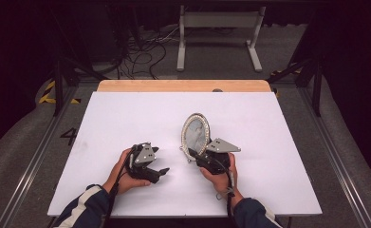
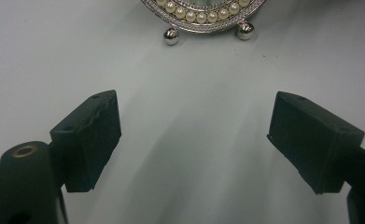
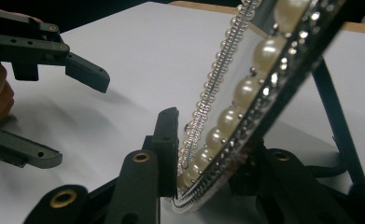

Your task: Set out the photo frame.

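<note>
Pearl-rimmed and silver, the oval frame point(image 1: 195, 134) stands right of centre on the white table point(image 1: 126, 118), its lower edge clamped between the right gripper point(image 1: 192, 153) jaws. Lower left of it, the left gripper point(image 1: 163, 172) gapes open, holding nothing. Floor marking "4" point(image 1: 69, 136) shows at mid-left.

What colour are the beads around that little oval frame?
Creamy white pearls set in the silvery oval frame; the right gripper view shows them best.
</note>
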Action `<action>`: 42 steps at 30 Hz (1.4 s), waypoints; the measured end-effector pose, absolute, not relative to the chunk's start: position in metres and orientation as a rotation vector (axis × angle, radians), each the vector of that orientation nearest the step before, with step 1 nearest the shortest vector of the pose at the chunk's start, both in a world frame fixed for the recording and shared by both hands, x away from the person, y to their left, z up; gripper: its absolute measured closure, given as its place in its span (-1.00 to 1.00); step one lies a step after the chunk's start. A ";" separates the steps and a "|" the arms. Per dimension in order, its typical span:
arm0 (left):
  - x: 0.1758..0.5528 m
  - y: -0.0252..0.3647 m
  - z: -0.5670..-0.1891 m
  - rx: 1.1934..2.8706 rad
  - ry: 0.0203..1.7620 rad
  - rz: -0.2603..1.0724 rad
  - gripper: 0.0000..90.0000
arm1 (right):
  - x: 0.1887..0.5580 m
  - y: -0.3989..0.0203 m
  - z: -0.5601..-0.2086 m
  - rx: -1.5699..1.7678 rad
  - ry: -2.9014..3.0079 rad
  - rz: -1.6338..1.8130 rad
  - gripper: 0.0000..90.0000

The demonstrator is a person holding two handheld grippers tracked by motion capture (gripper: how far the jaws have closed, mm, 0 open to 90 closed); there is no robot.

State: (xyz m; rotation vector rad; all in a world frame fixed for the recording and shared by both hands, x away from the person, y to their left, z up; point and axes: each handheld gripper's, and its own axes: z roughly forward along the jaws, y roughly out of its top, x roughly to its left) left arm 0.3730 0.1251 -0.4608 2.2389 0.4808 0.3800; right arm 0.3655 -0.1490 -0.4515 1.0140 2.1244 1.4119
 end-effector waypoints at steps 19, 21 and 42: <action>0.399 0.100 -0.453 2.187 0.492 0.364 -0.63 | 0.377 -0.157 -0.448 1.021 2.252 1.490 0.68; 0.404 0.097 -0.453 2.178 0.490 0.347 -0.64 | 0.377 -0.156 -0.449 1.033 2.252 1.475 0.61; 0.440 0.082 -0.458 2.123 0.533 0.213 -0.65 | 0.389 -0.157 -0.448 1.017 2.382 1.464 0.72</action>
